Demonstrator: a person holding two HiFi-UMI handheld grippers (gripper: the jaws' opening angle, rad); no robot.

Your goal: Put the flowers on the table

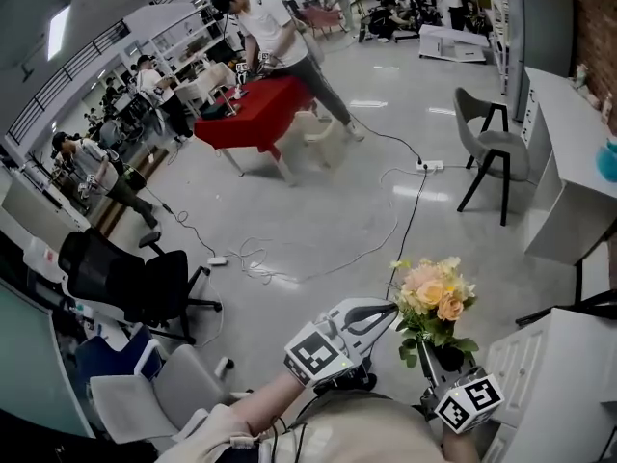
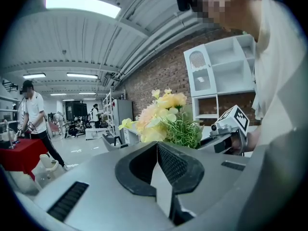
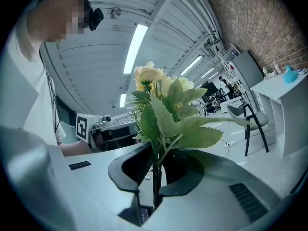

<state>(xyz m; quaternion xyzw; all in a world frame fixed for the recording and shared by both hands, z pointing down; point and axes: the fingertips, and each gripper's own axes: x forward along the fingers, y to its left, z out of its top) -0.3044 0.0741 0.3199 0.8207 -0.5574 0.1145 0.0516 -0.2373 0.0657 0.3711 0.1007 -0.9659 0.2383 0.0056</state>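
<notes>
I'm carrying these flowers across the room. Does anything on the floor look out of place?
Yes: loose cables and a white power strip trail over the glossy grey floor between the red-covered table and the grey chair, a possible trip hazard.

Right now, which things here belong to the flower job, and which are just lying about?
Part of the job:
flowers, stems clamped in the right gripper
left gripper, shut and empty

Just lying about:
grey chair
black office chair
power strip
red table
</notes>
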